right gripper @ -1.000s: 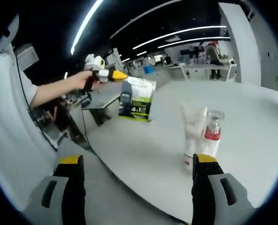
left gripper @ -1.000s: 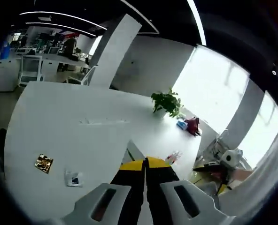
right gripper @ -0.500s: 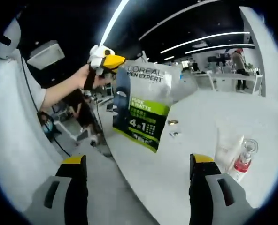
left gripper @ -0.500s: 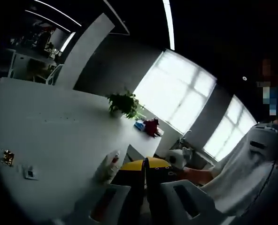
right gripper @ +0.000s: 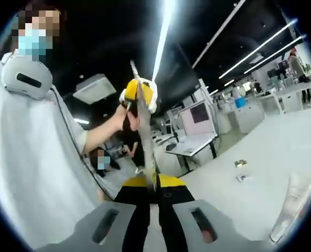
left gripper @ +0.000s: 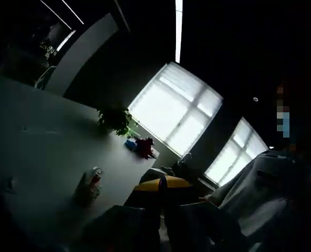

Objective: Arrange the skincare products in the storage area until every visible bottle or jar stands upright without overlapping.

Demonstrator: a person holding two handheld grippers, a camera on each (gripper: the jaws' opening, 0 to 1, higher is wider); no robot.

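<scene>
Both grippers pinch the same flat pouch [right gripper: 145,142], held edge-on in the air above the bench [right gripper: 260,178]: the right gripper [right gripper: 154,190] grips its lower edge, the left gripper [right gripper: 138,94] its top. In the left gripper view, the left gripper [left gripper: 162,185] is pressed shut. A bottle [left gripper: 95,181] with a red band stands upright on the bench near the plant [left gripper: 113,118].

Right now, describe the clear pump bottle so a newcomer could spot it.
On the long white table, well short of the potted plant by the window, two containers stand together. The clear pump bottle is the one with red inside; its neighbour, the tube, is pale and opaque.
</scene>
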